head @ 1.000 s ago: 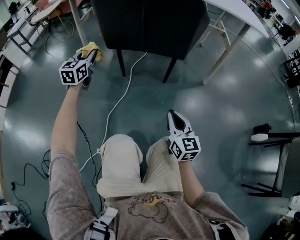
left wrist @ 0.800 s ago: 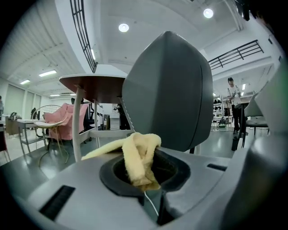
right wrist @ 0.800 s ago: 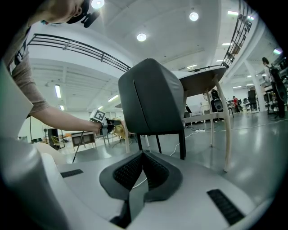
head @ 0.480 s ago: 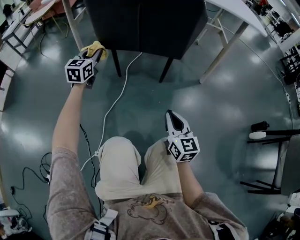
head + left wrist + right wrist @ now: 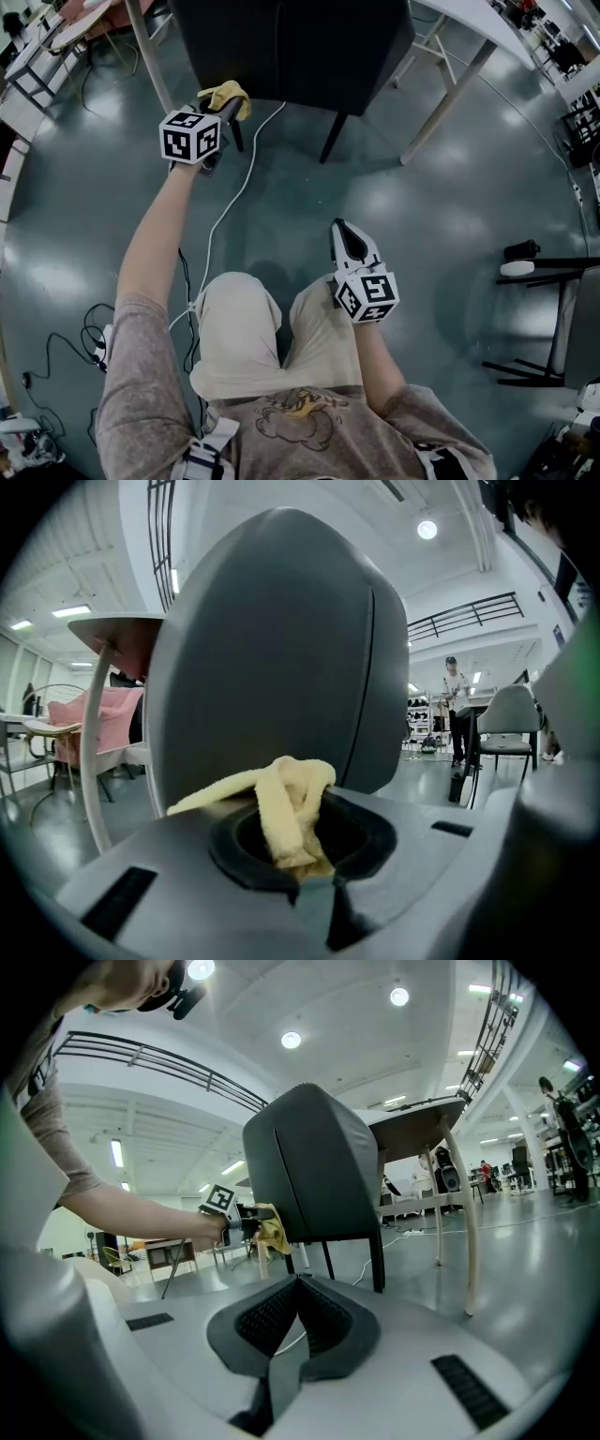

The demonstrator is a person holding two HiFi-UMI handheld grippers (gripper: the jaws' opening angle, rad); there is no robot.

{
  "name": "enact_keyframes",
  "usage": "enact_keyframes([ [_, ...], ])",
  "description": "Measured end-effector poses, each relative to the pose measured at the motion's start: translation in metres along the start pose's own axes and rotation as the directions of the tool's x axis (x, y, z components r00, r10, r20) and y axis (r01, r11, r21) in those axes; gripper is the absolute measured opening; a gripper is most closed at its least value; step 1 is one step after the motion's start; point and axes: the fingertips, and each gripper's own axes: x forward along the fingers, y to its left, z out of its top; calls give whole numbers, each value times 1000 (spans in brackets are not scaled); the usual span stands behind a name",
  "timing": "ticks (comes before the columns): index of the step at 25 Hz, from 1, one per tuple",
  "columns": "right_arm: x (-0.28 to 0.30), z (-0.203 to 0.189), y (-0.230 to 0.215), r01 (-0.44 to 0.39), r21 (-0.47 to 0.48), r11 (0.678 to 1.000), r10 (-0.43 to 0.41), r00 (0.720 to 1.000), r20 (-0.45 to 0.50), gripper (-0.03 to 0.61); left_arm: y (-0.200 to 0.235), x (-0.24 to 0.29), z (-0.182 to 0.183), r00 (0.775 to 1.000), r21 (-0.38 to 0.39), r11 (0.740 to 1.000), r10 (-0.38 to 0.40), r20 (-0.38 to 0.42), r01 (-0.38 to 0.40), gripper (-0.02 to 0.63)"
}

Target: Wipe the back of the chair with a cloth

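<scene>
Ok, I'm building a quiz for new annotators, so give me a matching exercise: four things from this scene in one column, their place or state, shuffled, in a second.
1 crumpled yellow cloth
2 dark padded chair
3 right gripper
4 white cable

A lying on the grey floor
B shut, empty, over the person's thigh
C pinched in the left gripper
D standing on dark legs ahead of the person

Pairs: 1-C, 2-D, 3-B, 4-A
</scene>
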Motion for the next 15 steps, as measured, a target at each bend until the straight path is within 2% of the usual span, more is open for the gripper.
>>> enact_keyframes([
  [7,-7,-1,0,12,12,1000,-12,1000,9,26,-59,33,2,994,32,993,-110,-24,111,64],
  [11,-9,-1,-1,20,14,1000,-20,1000,17,26,-89,51,7,989,78,986,-148,-29,150,64],
  [15,-16,0,-7,36,16,999,-36,999,19,26,-118,70,10,982,84,979,-186,-27,187,64],
])
